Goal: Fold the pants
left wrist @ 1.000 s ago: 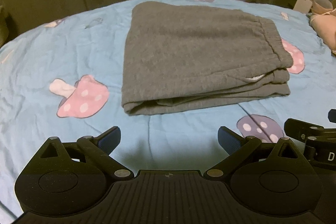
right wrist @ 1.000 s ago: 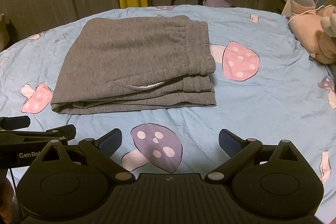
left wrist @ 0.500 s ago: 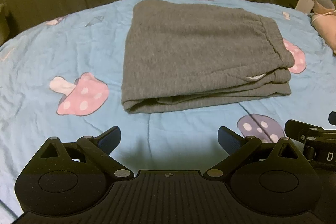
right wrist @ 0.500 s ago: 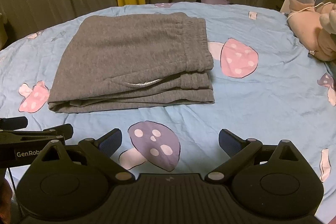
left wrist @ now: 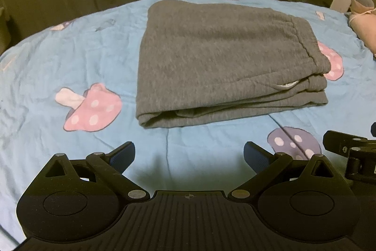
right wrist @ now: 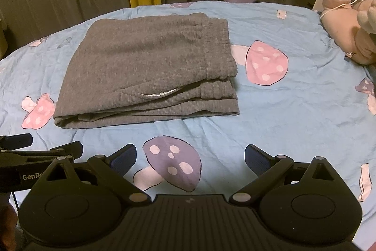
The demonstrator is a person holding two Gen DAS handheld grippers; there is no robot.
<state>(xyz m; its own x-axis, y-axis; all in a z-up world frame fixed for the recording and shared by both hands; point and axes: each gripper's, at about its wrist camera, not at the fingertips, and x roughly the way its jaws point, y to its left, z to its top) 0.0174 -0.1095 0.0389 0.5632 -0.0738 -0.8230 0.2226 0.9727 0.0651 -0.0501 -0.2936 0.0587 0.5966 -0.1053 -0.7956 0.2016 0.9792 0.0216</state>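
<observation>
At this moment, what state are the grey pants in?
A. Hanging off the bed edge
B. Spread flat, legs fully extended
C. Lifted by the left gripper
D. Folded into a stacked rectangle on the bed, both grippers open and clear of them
D: the pants lie in stacked layers on the blue sheet; the left gripper and right gripper have jaws apart, short of them.

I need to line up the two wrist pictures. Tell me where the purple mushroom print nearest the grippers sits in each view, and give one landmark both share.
Left wrist: purple mushroom print low right, beside the right finger.
Right wrist: the same print low centre, between the open fingers.
Shared landmark: the folded grey pants, just beyond it.
</observation>
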